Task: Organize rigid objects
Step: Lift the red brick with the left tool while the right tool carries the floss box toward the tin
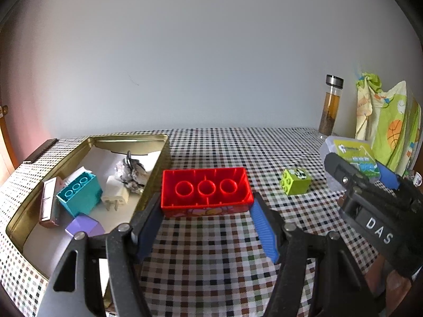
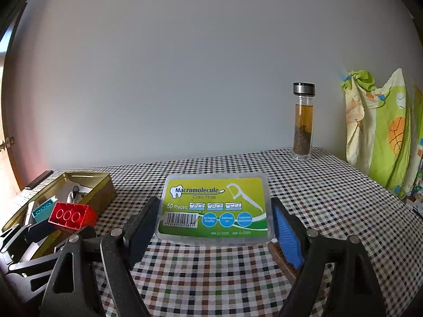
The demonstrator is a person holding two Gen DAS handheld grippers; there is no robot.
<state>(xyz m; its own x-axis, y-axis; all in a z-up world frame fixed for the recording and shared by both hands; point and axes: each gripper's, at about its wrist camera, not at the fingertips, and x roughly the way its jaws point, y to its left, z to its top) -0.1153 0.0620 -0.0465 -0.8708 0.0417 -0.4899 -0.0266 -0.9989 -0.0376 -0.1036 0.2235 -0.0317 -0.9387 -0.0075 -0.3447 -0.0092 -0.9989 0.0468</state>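
A red brick (image 1: 206, 192) lies upside down, its three round tubes showing, between the pads of my left gripper (image 1: 206, 210), which is shut on it just right of the gold tin (image 1: 156, 142). The right wrist view shows the same red brick (image 2: 71, 216) held at the tin's (image 2: 105, 185) near corner. My right gripper (image 2: 215, 212) is shut on a clear floss-pick box (image 2: 215, 206) with a green label, one pad on each short end. In the left wrist view this box (image 1: 351, 153) sits in my right gripper (image 1: 359, 169) above the checked cloth.
The tin holds a teal brick (image 1: 79, 195), a white plug (image 1: 116, 194), a purple block (image 1: 84, 225), a brown bar (image 1: 49, 203) and crumpled foil (image 1: 132, 171). A green brick (image 1: 295, 182) lies on the checked table (image 1: 211, 251). A tea bottle (image 2: 303, 121) and patterned cloth (image 2: 380, 132) stand back right.
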